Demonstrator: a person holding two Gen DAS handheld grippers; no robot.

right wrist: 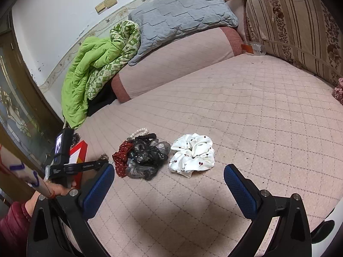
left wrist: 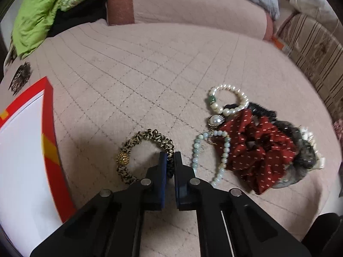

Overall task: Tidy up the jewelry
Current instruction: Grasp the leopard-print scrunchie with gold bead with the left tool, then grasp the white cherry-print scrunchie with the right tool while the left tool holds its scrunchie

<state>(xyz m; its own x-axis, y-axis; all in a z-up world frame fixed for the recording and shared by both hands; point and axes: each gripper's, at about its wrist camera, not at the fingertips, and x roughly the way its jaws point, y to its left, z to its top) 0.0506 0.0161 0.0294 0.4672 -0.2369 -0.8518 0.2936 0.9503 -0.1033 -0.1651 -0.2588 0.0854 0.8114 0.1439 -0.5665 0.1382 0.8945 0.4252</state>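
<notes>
My left gripper (left wrist: 170, 157) is shut on the right side of a leopard-print hair band (left wrist: 137, 141) with a gold bead, which lies on the pink quilted bed (left wrist: 139, 75). To its right is a pile: a pearl bracelet (left wrist: 230, 101), a pale green bead bracelet (left wrist: 198, 150), a red dotted scrunchie (left wrist: 257, 150) and dark sheer scrunchies (left wrist: 300, 150). A red-edged white box (left wrist: 50, 128) lies at the left. My right gripper (right wrist: 169, 168) stands open over the bed, just in front of a white cherry-print scrunchie (right wrist: 193, 155) and holding nothing. The pile (right wrist: 141, 156) lies to that scrunchie's left.
A green quilt (right wrist: 85, 75) and a grey pillow (right wrist: 182, 12) rest on a pink bolster (right wrist: 175, 64) at the back. A striped floral cushion (right wrist: 300, 21) bounds the right side. A person's hand (right wrist: 62, 189) holds the left gripper at the lower left.
</notes>
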